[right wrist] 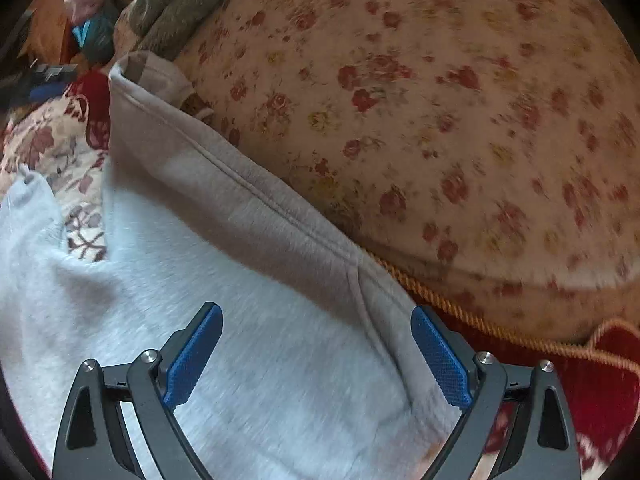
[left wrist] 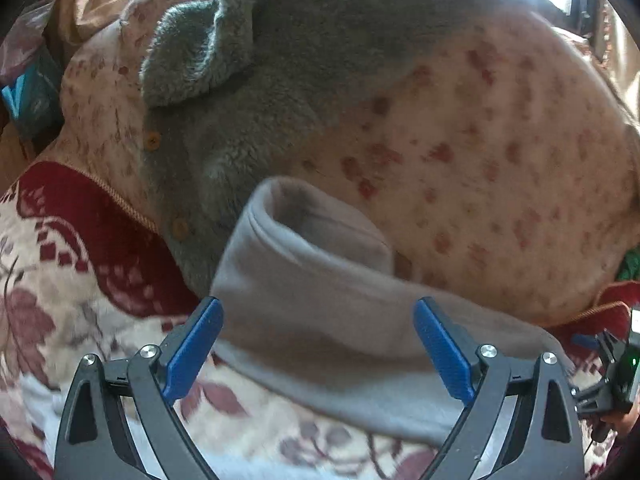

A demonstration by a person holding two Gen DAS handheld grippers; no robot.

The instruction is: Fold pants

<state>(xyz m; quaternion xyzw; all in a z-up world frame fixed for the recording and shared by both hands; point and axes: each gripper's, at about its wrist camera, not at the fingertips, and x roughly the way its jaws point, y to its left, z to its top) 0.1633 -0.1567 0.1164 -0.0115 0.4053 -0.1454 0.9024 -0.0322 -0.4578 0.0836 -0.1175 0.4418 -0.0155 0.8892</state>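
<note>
Light grey fleece pants lie on a floral bedspread, their waistband against a floral pillow. In the left wrist view the waistband's open end curls up just ahead of my left gripper, which is open over the grey fabric. In the right wrist view the waistband seam runs diagonally from upper left to the right finger. My right gripper is open above the pants, holding nothing. The pant legs are out of view.
A big floral pillow rises right behind the waistband; it also shows in the left wrist view. A grey fuzzy garment with buttons lies on it. A corded red blanket edge sits at right. The right gripper's body shows at the edge.
</note>
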